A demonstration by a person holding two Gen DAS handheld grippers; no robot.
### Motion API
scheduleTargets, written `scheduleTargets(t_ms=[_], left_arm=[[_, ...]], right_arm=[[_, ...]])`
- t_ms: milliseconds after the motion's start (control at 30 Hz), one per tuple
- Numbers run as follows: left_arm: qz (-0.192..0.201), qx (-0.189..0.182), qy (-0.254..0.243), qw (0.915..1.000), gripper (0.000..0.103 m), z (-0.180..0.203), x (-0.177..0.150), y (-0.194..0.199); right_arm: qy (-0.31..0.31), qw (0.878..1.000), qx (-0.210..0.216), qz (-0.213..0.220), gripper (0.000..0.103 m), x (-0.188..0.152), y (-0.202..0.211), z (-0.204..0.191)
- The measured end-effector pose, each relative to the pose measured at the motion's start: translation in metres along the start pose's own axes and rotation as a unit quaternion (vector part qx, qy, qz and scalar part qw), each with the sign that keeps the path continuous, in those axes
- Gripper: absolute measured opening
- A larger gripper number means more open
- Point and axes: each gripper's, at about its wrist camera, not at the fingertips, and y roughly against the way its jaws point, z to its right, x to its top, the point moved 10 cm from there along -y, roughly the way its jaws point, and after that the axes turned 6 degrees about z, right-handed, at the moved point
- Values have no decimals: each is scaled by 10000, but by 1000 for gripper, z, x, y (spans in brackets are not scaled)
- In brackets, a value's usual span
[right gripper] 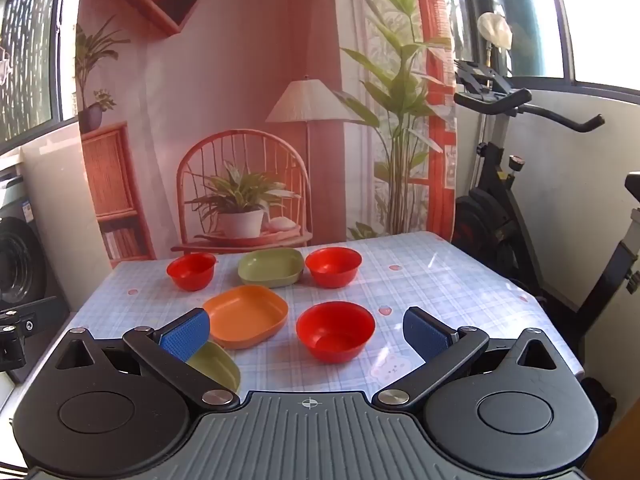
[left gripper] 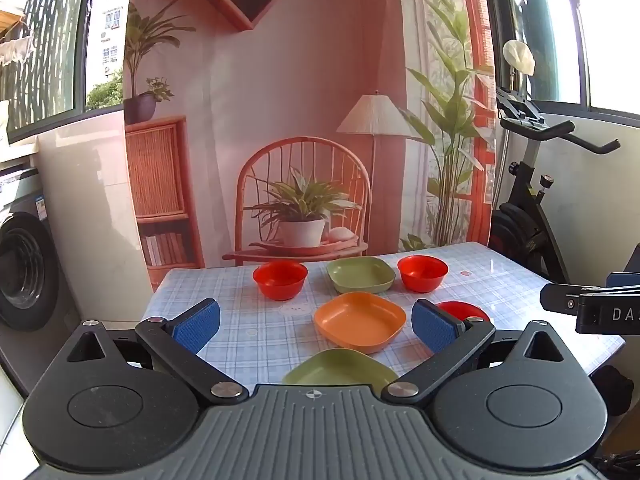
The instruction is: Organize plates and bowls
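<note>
On the checked table [left gripper: 500, 280] stand three red bowls and three square plates. The far row holds a red bowl [left gripper: 280, 279], a green plate [left gripper: 360, 275] and another red bowl [left gripper: 422, 273]. An orange plate [left gripper: 359, 320] lies in the middle, a second green plate [left gripper: 340, 368] lies nearest. The third red bowl [right gripper: 335, 335] sits right of the orange plate [right gripper: 246, 315]. My left gripper [left gripper: 316, 326] hovers open above the near plates, holding nothing. My right gripper [right gripper: 306, 332] is open and empty, with the near red bowl between its blue pads [right gripper: 186, 334] but untouched.
A printed backdrop [left gripper: 300, 120] of a room hangs behind the table. An exercise bike [right gripper: 520, 200] stands to the right of the table, a washing machine [left gripper: 24, 272] to the left. The right gripper's body [left gripper: 600, 306] shows at the left wrist view's right edge.
</note>
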Motion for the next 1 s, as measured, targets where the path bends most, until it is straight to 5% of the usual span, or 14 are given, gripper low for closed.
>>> scheduleTargets(t_ms=[1000], left_arm=[[13,-5,29,10000,103,0,0,0]], right_arm=[[29,10000,-15,-11,103,1,-1,1]])
